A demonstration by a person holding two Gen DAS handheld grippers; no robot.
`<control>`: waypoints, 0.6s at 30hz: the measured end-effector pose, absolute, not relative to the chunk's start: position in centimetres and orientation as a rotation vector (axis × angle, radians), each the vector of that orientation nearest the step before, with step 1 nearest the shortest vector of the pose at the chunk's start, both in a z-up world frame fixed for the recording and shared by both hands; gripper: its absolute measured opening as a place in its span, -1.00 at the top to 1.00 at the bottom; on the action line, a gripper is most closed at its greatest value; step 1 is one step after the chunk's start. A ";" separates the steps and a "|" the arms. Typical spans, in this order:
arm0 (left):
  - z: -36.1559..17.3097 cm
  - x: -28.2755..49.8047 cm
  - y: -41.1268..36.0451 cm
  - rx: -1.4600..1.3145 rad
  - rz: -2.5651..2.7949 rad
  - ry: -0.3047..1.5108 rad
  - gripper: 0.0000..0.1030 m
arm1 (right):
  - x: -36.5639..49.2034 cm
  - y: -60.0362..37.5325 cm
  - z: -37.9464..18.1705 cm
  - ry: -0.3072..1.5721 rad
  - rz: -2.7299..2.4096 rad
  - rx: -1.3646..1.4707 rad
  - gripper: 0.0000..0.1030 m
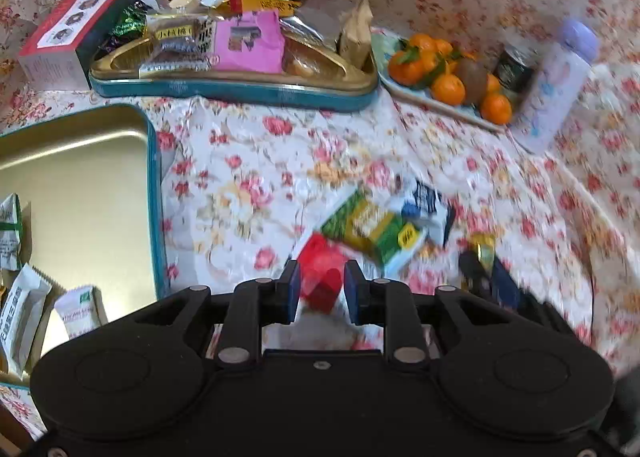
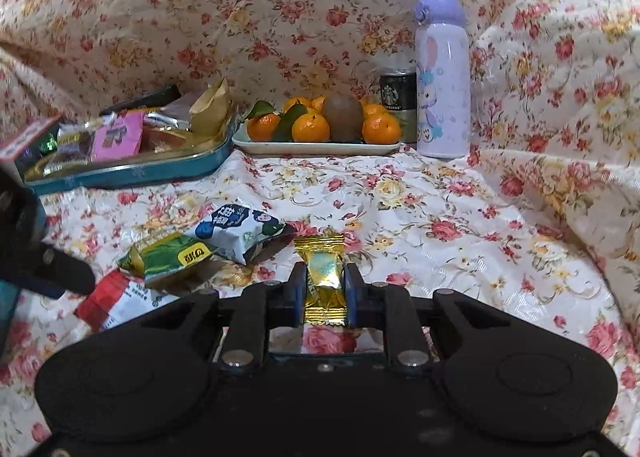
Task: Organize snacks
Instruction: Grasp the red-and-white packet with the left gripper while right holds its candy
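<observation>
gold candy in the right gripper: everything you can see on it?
The gold candy is a small pillow-shaped sweet in shiny gold foil-like wrapper with a pale blue-green panel on its face and crimped, serrated ends top and bottom. It stands roughly upright between the jaws of the right gripper, which press on its two sides and pinch the wrapper in slightly. Its top end fans out above the jaws; its bottom end sticks out below them. The floral tablecloth lies behind; whether the candy touches it cannot be told.

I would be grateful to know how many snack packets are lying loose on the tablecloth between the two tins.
3: the blue-and-white packet, the green packet partly under it, and the red-and-white packet nearest the camera. A fourth, the gold candy, sits in the right gripper. Others may be hidden.
</observation>
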State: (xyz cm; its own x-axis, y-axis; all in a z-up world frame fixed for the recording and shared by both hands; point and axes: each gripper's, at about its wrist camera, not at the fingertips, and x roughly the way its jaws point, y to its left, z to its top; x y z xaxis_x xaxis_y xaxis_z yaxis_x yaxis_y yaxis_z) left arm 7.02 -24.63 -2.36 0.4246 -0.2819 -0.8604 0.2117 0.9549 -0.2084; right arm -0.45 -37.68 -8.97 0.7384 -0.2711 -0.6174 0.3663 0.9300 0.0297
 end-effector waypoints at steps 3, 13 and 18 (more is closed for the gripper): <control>-2.5 8.0 -25.3 -0.082 -0.303 1.108 0.36 | -0.8 -37.9 -8.9 0.643 -0.345 0.186 0.60; -3.9 9.6 -27.0 -0.056 -0.251 1.137 0.36 | -0.9 -37.7 -8.9 0.638 -0.347 0.192 0.60; -4.0 9.0 -27.6 0.034 -0.271 1.126 0.35 | -1.0 -37.8 -8.9 0.636 -0.345 0.202 0.60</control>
State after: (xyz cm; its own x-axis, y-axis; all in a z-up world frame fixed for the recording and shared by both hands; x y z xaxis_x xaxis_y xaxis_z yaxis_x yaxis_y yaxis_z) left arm 8.97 -27.56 -3.98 0.4008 -0.1972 -0.8947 0.2312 0.9667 -0.1095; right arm -1.02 -37.78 -8.92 0.7503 -0.2522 -0.6111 0.3750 0.9236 0.0792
